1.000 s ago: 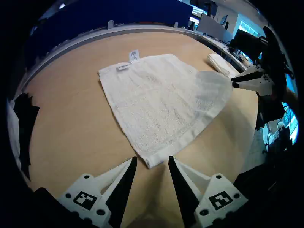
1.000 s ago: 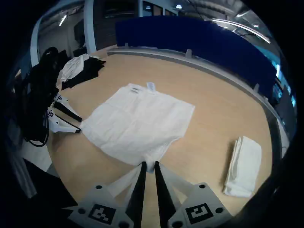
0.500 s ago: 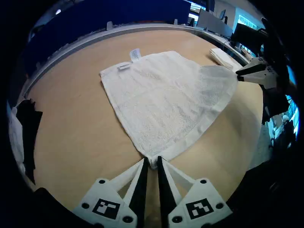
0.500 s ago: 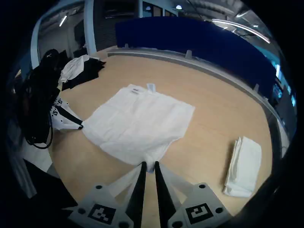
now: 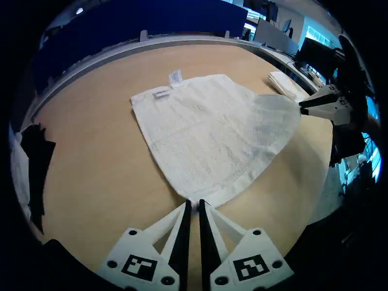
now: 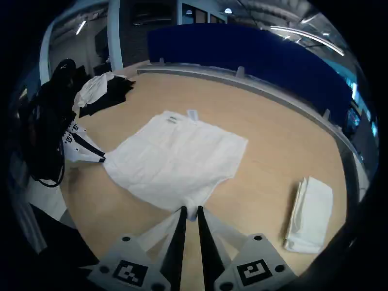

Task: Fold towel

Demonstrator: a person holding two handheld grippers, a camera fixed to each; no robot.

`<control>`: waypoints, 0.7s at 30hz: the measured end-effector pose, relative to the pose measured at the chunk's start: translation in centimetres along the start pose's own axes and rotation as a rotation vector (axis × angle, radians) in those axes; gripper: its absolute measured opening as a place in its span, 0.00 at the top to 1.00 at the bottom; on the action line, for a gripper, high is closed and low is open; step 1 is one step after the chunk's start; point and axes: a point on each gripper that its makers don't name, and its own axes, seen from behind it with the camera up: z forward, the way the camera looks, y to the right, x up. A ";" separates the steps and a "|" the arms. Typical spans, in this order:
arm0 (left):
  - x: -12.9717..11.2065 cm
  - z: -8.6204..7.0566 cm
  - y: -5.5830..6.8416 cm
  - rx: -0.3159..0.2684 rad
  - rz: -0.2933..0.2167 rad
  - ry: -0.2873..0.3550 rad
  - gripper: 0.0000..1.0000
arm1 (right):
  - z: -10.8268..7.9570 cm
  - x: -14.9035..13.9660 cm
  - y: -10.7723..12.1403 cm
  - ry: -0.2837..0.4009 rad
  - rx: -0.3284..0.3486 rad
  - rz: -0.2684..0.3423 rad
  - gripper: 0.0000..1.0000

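A white towel (image 5: 213,136) lies spread out on the wooden bench (image 5: 97,145). The left gripper (image 5: 194,203) has its jaws squeezed almost shut on the towel's near corner. The right gripper (image 6: 190,211) has its jaws pinched tight on the next corner along the same edge. In the left gripper view, that corner looks lifted a little off the bench. Small tags (image 5: 174,77) stick out at the towel's far edge. A folded towel (image 6: 310,213) sits on the bench, well apart from the spread one. A heap of dark and white clothes (image 6: 102,89) lies near the bench's far end. A blue wall (image 6: 252,48) stands behind the bench.
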 end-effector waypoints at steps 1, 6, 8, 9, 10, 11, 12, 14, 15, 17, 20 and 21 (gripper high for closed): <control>0.1 0.0 -0.1 0.001 -0.003 0.001 0.88 | 0.0 0.0 0.0 0.001 0.000 0.000 0.83; 0.1 0.0 -0.2 0.000 -0.004 0.002 0.89 | 0.0 0.2 -0.1 0.005 0.000 0.001 0.83; 0.1 0.0 0.0 -0.003 0.001 0.002 0.90 | 0.0 0.2 -0.1 0.007 0.000 0.001 0.83; 0.1 0.0 0.0 -0.003 0.001 0.002 0.90 | 0.0 0.2 -0.1 0.008 0.001 0.001 0.83; 0.1 0.1 0.0 -0.003 0.000 0.002 0.91 | 0.0 0.2 -0.1 0.008 0.001 0.001 0.83; 0.1 0.1 0.1 -0.003 0.000 0.001 0.91 | 0.0 0.2 -0.1 0.009 0.001 0.001 0.83; 0.1 0.1 0.0 0.001 0.000 0.003 0.91 | 0.0 0.3 -0.1 0.009 0.001 0.001 0.83; 0.2 0.0 -0.2 0.009 -0.001 0.008 0.92 | 0.0 0.3 -0.1 0.009 0.002 0.001 0.83; 0.2 0.0 -0.2 0.009 0.000 0.009 0.92 | 0.0 0.3 -0.2 0.009 0.002 0.000 0.83; 0.2 0.0 -0.2 0.007 0.001 0.010 0.92 | 0.0 0.4 -0.2 0.009 0.003 -0.001 0.83; 0.3 -0.2 -0.2 0.005 0.001 0.012 0.92 | 0.1 0.5 -0.2 0.009 0.003 -0.001 0.83; 0.3 -0.3 -0.2 0.005 0.000 0.011 0.92 | 0.0 0.5 -0.2 0.010 0.004 -0.001 0.83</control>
